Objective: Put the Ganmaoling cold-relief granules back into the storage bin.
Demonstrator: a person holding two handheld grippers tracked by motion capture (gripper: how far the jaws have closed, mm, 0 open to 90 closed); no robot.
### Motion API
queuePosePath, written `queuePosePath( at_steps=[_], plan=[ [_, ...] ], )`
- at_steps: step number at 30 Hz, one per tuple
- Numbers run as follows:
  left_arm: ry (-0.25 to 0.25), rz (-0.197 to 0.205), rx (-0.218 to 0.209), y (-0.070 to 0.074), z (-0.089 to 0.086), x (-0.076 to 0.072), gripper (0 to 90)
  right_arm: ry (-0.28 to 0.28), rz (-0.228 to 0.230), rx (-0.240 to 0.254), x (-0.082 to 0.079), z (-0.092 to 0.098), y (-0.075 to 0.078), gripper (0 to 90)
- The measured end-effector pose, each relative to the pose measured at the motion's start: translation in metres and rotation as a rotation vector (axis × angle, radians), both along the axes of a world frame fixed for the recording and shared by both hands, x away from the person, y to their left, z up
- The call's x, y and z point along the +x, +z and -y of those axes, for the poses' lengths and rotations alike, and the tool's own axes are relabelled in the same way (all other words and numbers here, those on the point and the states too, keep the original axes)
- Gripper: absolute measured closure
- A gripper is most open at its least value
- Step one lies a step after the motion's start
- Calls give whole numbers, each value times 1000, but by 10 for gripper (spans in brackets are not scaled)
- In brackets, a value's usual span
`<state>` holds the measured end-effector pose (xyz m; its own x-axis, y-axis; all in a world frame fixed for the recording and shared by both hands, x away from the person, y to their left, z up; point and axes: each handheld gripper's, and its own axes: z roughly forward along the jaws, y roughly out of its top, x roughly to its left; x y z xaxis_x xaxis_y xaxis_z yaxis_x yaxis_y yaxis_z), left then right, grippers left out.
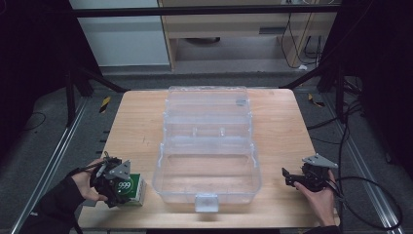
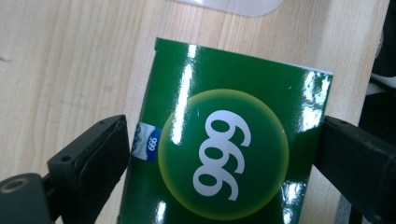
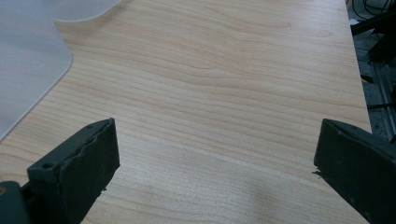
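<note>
The wooden surface (image 1: 141, 122) carries a clear plastic storage box (image 1: 207, 175) at its centre, lid swung open toward the far edge, latch (image 1: 206, 201) facing the near edge. A green carton marked "999" (image 2: 224, 154) stands near the near-left corner, just beside the box's left wall.

Left hand-held gripper (image 1: 113, 181): jaws spread to either side of the carton. The left jaw sits at the carton's edge; whether either pad already presses the card cannot be confirmed from this angle. Judged step: grasp the carton, probably for placement in the box.

Procedure:
1. Centre the carton between the pads.
2. Close evenly; glossy card may slip or dent.
3. Lift clear of the box wall before traversing.

Right hand-held gripper (image 1: 297, 178): jaws spread, empty, over bare wood near the near-right corner.
</note>
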<state>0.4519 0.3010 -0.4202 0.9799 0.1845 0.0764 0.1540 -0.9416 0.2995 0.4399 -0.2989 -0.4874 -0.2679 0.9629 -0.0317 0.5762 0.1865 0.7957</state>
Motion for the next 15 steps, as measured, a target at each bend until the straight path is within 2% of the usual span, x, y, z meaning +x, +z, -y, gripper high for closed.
queuePosePath(
  at_steps=[7,15],
  plan=[
    [-4,-20,5,-10,3,3,48,0,-7,-1,0,-1,-1,6],
    [-16,-33,29,-18,6,5,49,5,-14,-6,1,-1,-1,6]
  ],
)
